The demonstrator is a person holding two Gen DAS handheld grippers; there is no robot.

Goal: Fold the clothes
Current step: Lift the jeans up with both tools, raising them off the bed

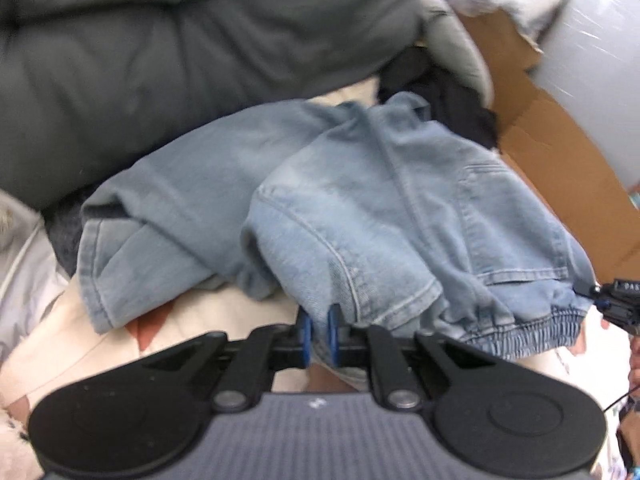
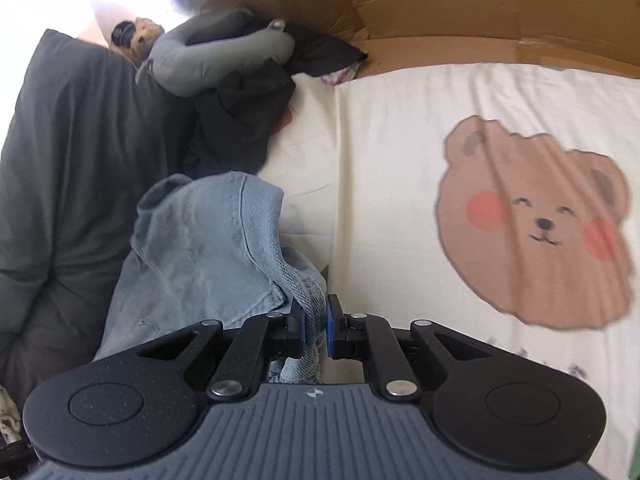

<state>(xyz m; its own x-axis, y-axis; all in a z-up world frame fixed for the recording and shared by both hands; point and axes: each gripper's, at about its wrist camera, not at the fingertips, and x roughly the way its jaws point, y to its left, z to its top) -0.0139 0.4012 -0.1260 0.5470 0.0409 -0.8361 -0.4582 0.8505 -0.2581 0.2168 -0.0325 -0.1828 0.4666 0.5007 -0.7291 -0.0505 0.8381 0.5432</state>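
Light blue denim trousers [image 1: 360,208] with an elastic waistband lie crumpled on a cream bed sheet [image 1: 188,320]. My left gripper [image 1: 319,334] is shut on the denim near the waistband, cloth pinched between its blue pads. The right gripper's tip [image 1: 618,304] shows at the right edge of the left wrist view, at the waistband's other end. In the right wrist view the same trousers [image 2: 208,248] hang bunched to the left, and my right gripper [image 2: 315,328] is shut on a fold of the denim.
A dark grey duvet [image 1: 160,60] fills the far left. Dark clothes [image 2: 240,120] and a grey neck pillow [image 2: 208,56] lie at the back. A cardboard box [image 1: 560,140] stands to the right. The cream sheet [image 2: 384,152] carries a brown bear print [image 2: 532,224].
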